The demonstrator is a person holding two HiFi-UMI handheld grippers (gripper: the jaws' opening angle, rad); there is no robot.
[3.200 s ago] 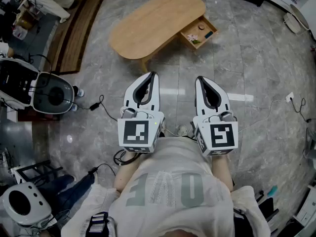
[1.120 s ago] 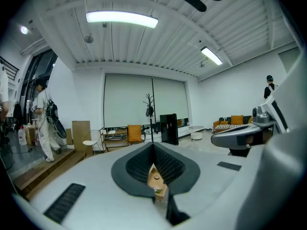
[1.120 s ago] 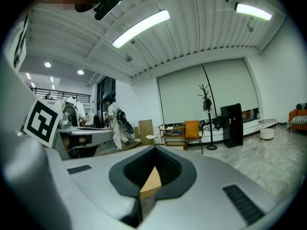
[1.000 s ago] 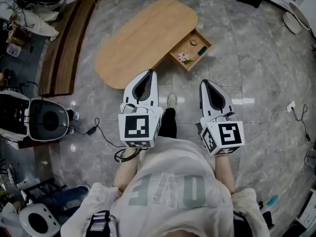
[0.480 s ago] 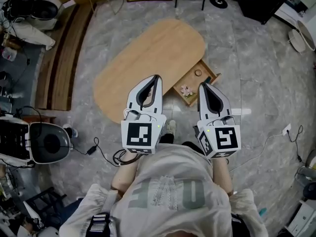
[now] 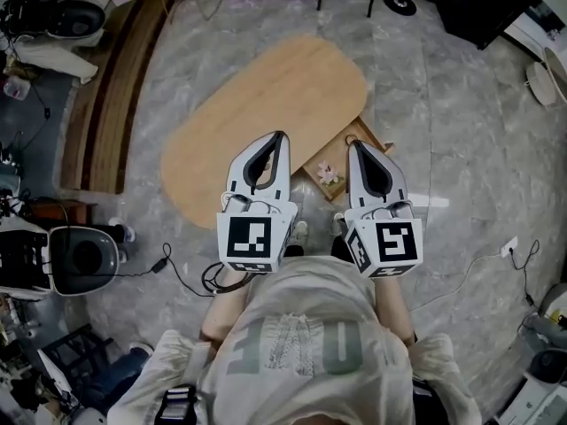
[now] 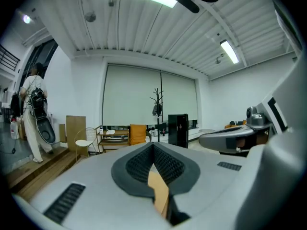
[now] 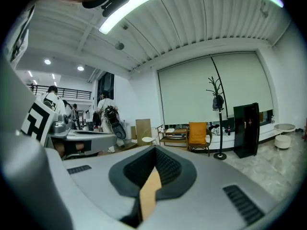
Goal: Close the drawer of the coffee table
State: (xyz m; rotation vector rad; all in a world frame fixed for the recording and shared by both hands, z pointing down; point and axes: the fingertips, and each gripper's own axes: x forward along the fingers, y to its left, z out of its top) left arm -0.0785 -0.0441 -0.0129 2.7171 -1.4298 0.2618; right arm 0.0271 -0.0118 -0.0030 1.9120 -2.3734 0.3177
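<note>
Head view: the left hand-held gripper [image 6: 280, 140] and the right hand-held gripper [image 6: 353, 146] both have their jaws pressed together, holding nothing; just beyond their tips the drawer [image 6: 377, 139] stands pulled out from the oval wooden desk [image 6: 266, 96]; inside it lies a small pale flower-like thing [image 6: 328, 174].

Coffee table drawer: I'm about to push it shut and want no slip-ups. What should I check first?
1. Drawer open, sticking out of the coffee table: ok.
2. Left tool shut, empty: ok.
3. Right tool shut, empty: ok.
4. Tools aimed at the drawer: not ok, both gripper views show only the room.
5. Flowery item below the drawer rim: cannot tell.
</note>
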